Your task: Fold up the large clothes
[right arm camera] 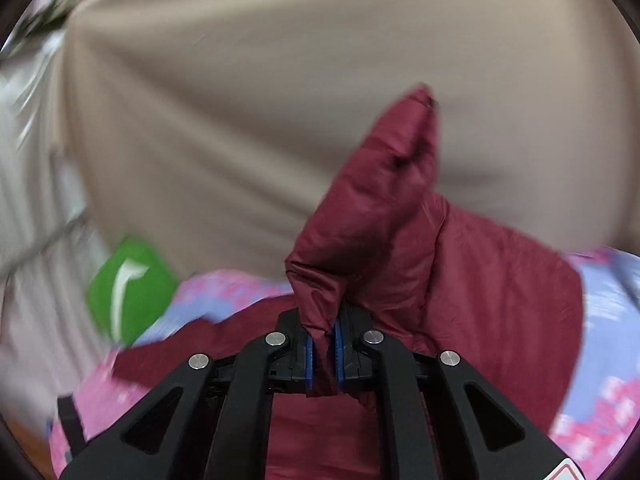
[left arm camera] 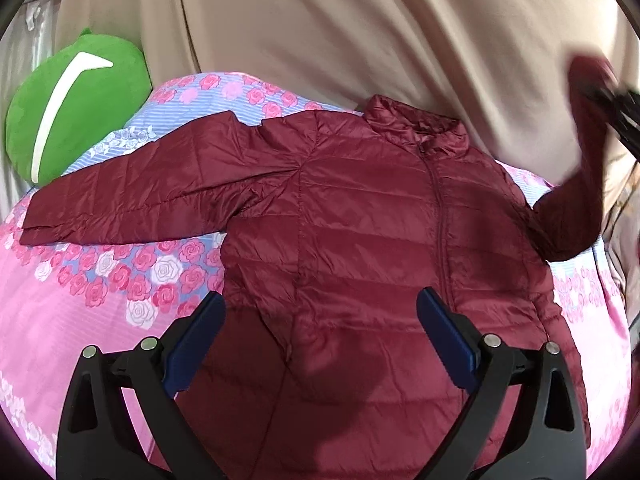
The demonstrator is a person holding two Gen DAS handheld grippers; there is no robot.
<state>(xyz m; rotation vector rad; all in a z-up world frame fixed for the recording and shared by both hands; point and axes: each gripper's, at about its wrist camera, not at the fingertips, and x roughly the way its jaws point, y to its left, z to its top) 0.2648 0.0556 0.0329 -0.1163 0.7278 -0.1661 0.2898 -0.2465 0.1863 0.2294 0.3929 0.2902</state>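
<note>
Nearest, in the left wrist view, the left tool (left arm camera: 320, 328) is seen released, its jaws spread wide above the lower front of the jacket (left arm camera: 360, 248), nothing between them. The jacket is laid face up and zipped on the bed (left arm camera: 80, 320), collar at 12 o'clock and hem at 6. One sleeve (left arm camera: 132, 196) is stretched flat toward 9 o'clock, not yet folded. At 3 o'clock the other sleeve (left arm camera: 580, 184) is lifted off the bed by the right tool (right arm camera: 323, 350), which in its own view is clenched on a bunch of that sleeve's fabric. The task is judged barely begun: a first sleeve fold is in hand; the second sleeve and the body folds are left. Farther off, a green cushion (left arm camera: 76, 108) lies just beyond the flat sleeve at 10 o'clock, clear of the folding. A beige curtain (left arm camera: 360, 32) closes the background.
</note>
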